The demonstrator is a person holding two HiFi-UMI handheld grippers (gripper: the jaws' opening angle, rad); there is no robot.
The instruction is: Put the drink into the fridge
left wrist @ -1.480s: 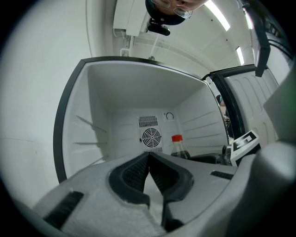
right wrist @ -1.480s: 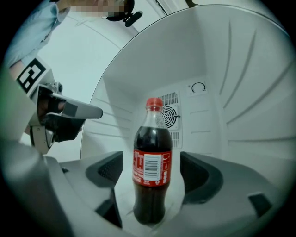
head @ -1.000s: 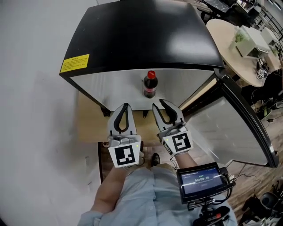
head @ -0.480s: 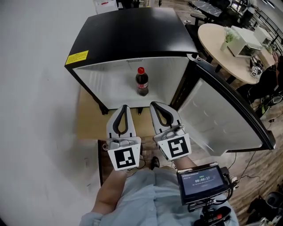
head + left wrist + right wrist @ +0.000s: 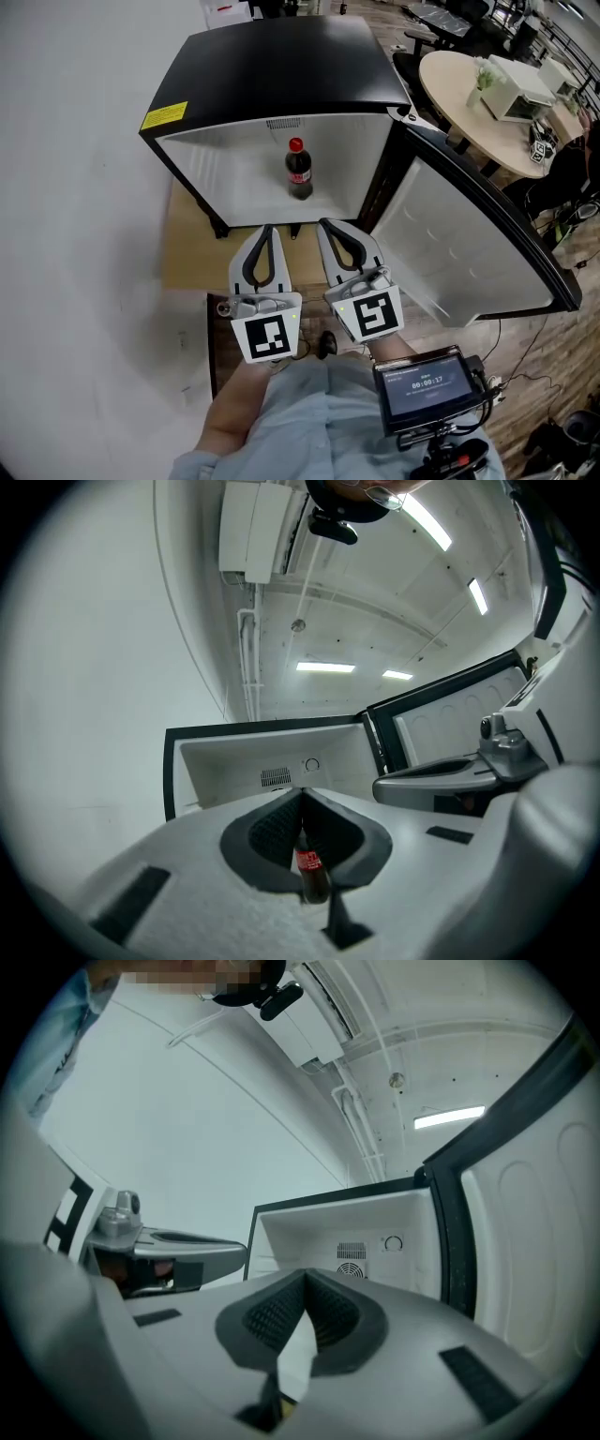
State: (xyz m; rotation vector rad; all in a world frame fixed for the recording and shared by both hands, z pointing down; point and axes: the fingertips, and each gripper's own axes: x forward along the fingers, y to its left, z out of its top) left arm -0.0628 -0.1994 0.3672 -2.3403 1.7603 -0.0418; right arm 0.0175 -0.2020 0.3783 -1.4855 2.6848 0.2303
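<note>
A cola bottle with a red cap stands upright inside the black mini fridge, on its white floor. The fridge door hangs wide open to the right. Both grippers hover side by side just in front of the fridge opening, well short of the bottle. My left gripper is shut with nothing in it; in the left gripper view its tips meet and the bottle shows beyond them. My right gripper is shut and empty too, its tips pointing at the fridge's back wall.
A white wall runs along the left. A round table with a white box stands at the back right. The fridge rests on a wooden board. A small screen sits at the person's waist.
The right gripper's jaws have closed. Both grippers have drawn back a little from the fridge, and more of its inside shows. The bottle has stayed put.
</note>
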